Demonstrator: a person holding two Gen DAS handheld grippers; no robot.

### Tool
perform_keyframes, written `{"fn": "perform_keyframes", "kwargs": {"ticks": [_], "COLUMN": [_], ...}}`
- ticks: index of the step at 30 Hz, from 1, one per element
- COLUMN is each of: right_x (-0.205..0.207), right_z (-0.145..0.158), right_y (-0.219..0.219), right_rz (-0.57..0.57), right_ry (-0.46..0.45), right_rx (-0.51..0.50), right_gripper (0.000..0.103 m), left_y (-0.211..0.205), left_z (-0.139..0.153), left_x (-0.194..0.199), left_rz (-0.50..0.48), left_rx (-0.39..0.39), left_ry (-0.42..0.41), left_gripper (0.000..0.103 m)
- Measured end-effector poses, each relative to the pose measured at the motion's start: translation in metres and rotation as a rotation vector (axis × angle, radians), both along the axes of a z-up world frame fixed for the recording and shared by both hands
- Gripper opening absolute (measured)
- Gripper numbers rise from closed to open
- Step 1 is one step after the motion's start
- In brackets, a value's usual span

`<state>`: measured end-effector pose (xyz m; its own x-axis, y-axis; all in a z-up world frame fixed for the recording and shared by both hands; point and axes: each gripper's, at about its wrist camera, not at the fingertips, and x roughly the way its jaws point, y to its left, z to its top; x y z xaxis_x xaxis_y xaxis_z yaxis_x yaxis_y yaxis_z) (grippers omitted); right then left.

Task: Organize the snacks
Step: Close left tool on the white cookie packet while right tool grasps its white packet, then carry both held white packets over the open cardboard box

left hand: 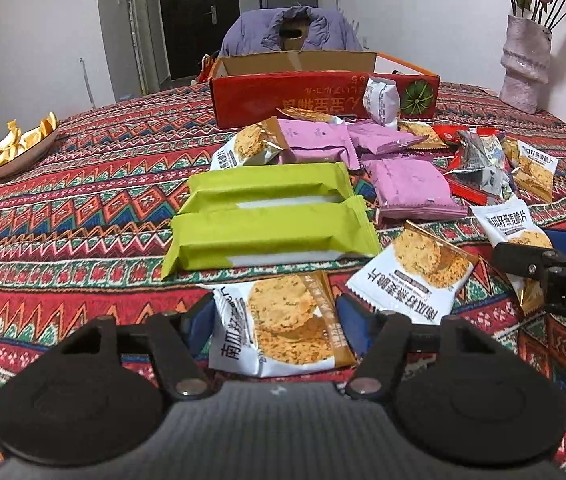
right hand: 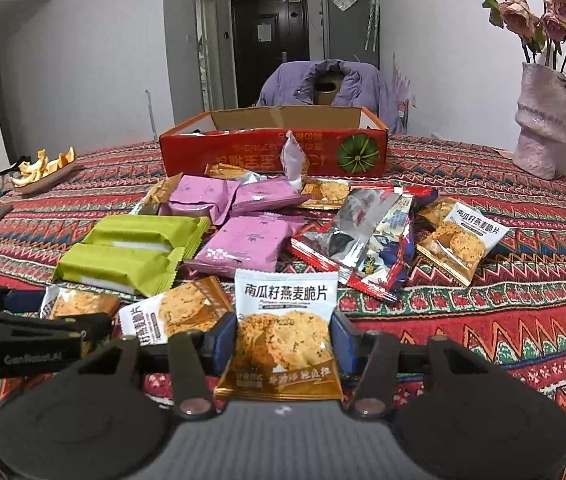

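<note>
The left tool (left hand: 275, 320) is clamping an oat crisp packet (left hand: 283, 324) lying flat on the worktop (left hand: 83, 208), long axis crosswise. The right tool (right hand: 285, 340) is gripping another packet (right hand: 285, 332) upright, brown end nearest the camera.

A home dining area is shown. The worktop (left hand: 83, 216) is covered by a patterned woven cloth in red, green and blue. A chair draped with a purple padded jacket (right hand: 323, 84) is set at its far side, and a vase of dried roses (right hand: 543, 116) stands by the white wall. A dark entrance door (right hand: 269, 48) with a handle is seen down a short hallway, and a dish of orange peel (left hand: 19, 144) is left near the edge.
</note>
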<state>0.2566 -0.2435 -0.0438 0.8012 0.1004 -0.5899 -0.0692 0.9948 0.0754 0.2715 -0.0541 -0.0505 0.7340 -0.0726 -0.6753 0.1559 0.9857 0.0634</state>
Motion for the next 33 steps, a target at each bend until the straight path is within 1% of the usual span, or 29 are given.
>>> {"fn": "perform_keyframes", "kwargs": {"ticks": [4, 8, 13, 17, 19, 22, 24, 26, 27, 29, 33], "right_x": [-0.007, -0.017, -0.041, -0.054, -0.058, -0.059, -0.056, -0.048, -0.044, -0.032, 0.007], "right_z": [0.004, 0.013, 0.025, 0.033, 0.041, 0.061, 0.080, 0.101, 0.111, 0.130, 0.164], "right_y": [-0.001, 0.001, 0.002, -0.002, -0.002, -0.005, -0.011, -0.018, -0.019, -0.026, -0.046], "right_rz": [0.003, 0.009, 0.010, 0.003, 0.002, 0.013, 0.035, 0.076, 0.091, 0.116, 0.140], "right_ry": [-0.012, -0.036, -0.080, -0.102, -0.123, -0.161, -0.180, -0.191, -0.195, -0.192, -0.150], "right_rx": [0.007, 0.002, -0.014, 0.004, -0.018, -0.033, 0.005, 0.045, 0.048, 0.057, 0.135], "right_gripper": [0.050, 0.050, 0.050, 0.050, 0.050, 0.050, 0.050, 0.050, 0.050, 0.050, 0.050], "left_y": [0.002, 0.001, 0.002, 0.002, 0.001, 0.000, 0.000, 0.002, 0.002, 0.002, -0.005], "left_z": [0.008, 0.022, 0.037, 0.048, 0.057, 0.077, 0.095, 0.116, 0.126, 0.146, 0.180], "left_x": [-0.010, -0.025, -0.046, -0.057, -0.060, -0.059, -0.055, -0.043, -0.037, -0.024, 0.002], "left_rz": [-0.002, -0.008, -0.014, -0.031, -0.049, -0.082, -0.108, -0.157, -0.173, -0.188, -0.188], "left_rx": [-0.012, -0.013, -0.026, -0.029, -0.030, -0.039, -0.054, -0.084, -0.093, -0.086, -0.048], "left_ry": [-0.016, -0.058, -0.104, -0.139, -0.160, -0.192, -0.212, -0.201, -0.198, -0.210, -0.264], "left_gripper": [0.065, 0.065, 0.065, 0.065, 0.065, 0.065, 0.065, 0.065, 0.065, 0.065, 0.066]}}
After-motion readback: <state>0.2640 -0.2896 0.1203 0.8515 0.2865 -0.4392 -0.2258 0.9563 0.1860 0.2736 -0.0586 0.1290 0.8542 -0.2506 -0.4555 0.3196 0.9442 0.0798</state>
